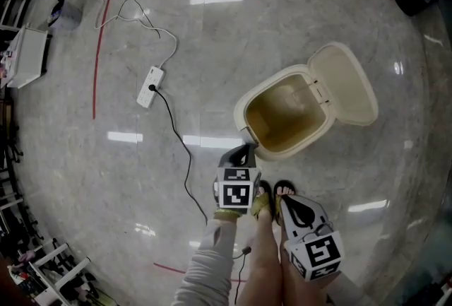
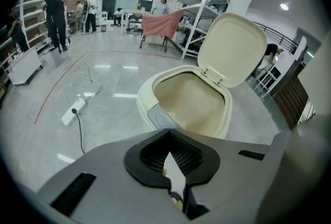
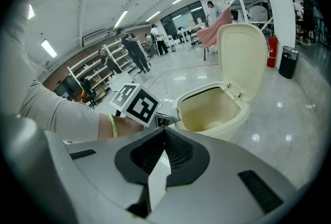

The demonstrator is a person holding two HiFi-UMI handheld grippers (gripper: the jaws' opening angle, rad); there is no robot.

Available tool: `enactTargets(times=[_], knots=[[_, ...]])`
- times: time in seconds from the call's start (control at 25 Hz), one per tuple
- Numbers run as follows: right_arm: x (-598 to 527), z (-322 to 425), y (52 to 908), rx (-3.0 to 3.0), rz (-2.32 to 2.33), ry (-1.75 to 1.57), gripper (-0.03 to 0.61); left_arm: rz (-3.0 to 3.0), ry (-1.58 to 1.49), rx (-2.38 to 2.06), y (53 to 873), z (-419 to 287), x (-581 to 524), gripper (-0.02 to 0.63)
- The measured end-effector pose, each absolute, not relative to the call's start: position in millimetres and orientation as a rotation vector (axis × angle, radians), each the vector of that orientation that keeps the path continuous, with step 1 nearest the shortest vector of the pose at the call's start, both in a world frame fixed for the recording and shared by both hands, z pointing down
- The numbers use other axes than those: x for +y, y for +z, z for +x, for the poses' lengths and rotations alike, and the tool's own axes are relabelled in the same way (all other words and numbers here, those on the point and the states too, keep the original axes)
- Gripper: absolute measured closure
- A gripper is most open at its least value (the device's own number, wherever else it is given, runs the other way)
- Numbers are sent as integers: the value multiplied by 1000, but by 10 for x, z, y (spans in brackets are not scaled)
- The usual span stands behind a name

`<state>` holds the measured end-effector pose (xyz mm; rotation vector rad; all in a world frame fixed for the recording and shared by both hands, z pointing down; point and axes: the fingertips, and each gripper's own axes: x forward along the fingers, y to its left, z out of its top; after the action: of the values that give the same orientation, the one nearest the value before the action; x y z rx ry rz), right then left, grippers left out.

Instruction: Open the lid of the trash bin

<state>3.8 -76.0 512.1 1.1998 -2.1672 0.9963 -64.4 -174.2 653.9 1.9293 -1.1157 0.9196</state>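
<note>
- Bin (image 1: 245, 116) stands on the floor just ahead of the person's feet (image 1: 272, 200). Its lid (image 1: 346, 84) is swung fully up and back, so the opening looks done.
- Left gripper (image 1: 247, 150): jaws together, holding nothing. Its tip is at the bin's front rim beside the grey latch panel (image 2: 160, 117); I cannot tell whether they touch.
- Right gripper (image 1: 288, 202): jaws together, empty, held back near the feet, apart from the bin.
- Risk: a push from the left gripper could slide or tip the bin, which looks empty and probably light, and drop the lid shut.
- Risk: the cable (image 1: 180, 149) from the power strip (image 1: 150, 86) runs near the feet; a step back could snag it.
</note>
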Motion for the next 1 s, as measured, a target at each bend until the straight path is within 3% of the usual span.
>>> enactTargets(times=[1.0], knots=[[-731,183,4968,-2171,1217,950,578,1885,864,-1144,6151,-627,-1584,611]])
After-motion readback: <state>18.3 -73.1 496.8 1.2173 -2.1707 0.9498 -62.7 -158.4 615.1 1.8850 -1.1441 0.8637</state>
